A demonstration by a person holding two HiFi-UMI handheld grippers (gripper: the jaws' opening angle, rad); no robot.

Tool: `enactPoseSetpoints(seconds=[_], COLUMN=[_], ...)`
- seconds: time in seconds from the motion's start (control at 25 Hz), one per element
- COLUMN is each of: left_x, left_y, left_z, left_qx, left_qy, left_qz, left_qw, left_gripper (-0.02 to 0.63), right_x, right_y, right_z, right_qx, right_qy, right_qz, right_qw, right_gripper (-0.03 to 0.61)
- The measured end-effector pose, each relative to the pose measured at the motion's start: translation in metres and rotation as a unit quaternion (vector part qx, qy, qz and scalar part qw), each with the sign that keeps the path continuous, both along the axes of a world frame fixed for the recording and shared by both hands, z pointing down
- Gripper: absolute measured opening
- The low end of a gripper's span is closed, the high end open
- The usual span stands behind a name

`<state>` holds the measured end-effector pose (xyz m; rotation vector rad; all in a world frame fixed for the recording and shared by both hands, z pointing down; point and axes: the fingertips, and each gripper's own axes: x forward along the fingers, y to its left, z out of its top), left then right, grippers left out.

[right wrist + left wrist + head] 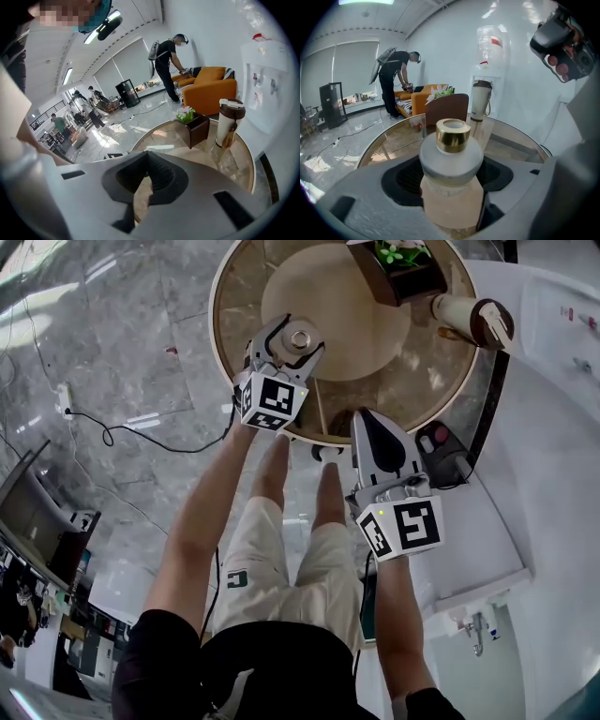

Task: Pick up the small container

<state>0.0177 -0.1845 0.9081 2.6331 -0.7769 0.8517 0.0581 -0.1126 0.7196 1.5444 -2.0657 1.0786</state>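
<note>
Left gripper view, claw [451, 197] grips gold-capped container [451, 161]

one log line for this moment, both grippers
left gripper: jaws closed on gold-capped bottle | right gripper: jaws shut, empty, at round table edge | bottle: upright

Glossy grey marble floor [112, 352], white walls [454, 51], orange sofa [208, 89] (shaded windows [126, 61] to its left).

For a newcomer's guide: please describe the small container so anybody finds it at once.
Find the round table, then the left gripper over its near side. Between its jaws is the small container: a frosted bottle with a gold collar, unlike the brown-lidded tumbler and the planter box.
</note>
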Motion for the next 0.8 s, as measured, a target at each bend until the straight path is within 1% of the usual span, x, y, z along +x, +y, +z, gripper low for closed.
enactPoseSetpoints(seconds=[0.28,0.4,0.52,0.6,0.8], left_x=[-0.016,-0.026,-0.034,-0.038,-0.040], left_y=[0.017,0.027,0.038,0.044,0.059], left_z=[-0.034,-0.050,-0.068,-0.083,-0.135], left_qx=[0.004,0.008,0.007,0.008,0.030], left_qy=[0.013,0.009,0.007,0.009,0.024], left_qz=[-0.015,-0.021,-0.037,-0.049,-0.071], left_qw=[0.9998,0.9997,0.9993,0.9987,0.9967], left_gripper=[0.327,0.327,0.327,0.327,0.327], right_x=[0.004,0.005,0.006,0.007,0.008], right_y=[0.007,0.011,0.016,0.020,0.038], right_z=[-0.017,-0.031,-0.049,-0.062,-0.085], right_qx=[0.012,0.020,0.029,0.037,0.050], right_qy=[0.000,0.001,0.002,0.000,-0.005], right_qz=[-0.004,-0.006,-0.010,-0.013,-0.034], right_qw=[1.000,1.000,1.000,0.999,0.998], right_gripper=[0.004,0.003,0.005,0.003,0.005])
